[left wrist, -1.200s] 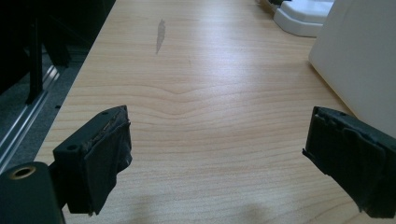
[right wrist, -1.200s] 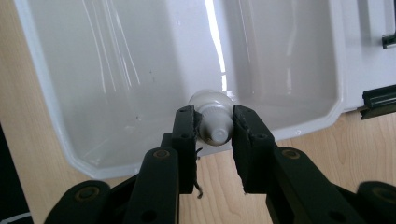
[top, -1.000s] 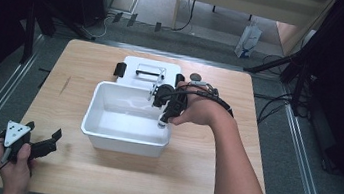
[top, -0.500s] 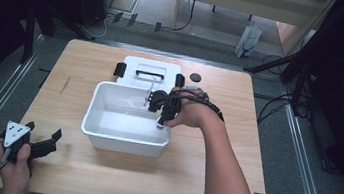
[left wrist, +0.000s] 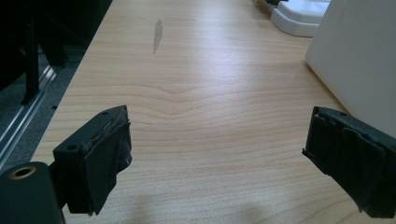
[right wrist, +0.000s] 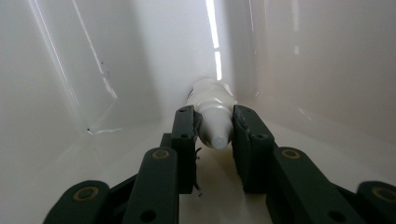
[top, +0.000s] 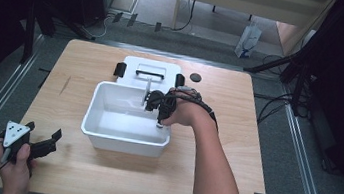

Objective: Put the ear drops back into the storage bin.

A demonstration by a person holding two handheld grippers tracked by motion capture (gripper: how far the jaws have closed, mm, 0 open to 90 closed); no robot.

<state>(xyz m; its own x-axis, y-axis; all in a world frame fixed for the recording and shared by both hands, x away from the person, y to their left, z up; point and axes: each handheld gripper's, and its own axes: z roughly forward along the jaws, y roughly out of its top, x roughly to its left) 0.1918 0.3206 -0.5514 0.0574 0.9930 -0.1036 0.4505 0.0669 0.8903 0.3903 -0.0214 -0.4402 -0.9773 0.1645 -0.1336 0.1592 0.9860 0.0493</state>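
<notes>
A white plastic bin (top: 124,141) stands in the middle of the wooden table. My right gripper (top: 155,103) reaches into it from the right, near its far right corner. In the right gripper view this gripper (right wrist: 214,117) is shut on a small white bottle (right wrist: 210,95), whose cap points back toward the camera, with the bin's inner walls (right wrist: 93,70) close all round. My left gripper (top: 45,143) rests open at the table's near left corner. Nothing is between its jaws (left wrist: 219,140), and the bin's outer wall (left wrist: 359,60) rises to its right.
A white lid (top: 151,69) with a black handle and black side clips lies just behind the bin; it also appears in the left gripper view (left wrist: 299,18). A small black disc (top: 195,77) sits to the lid's right. Bare wood (left wrist: 187,93) stretches ahead of the left gripper.
My right gripper has moved left and lower, deeper into the bin, with the bottle still held. The left gripper has stayed in place.
</notes>
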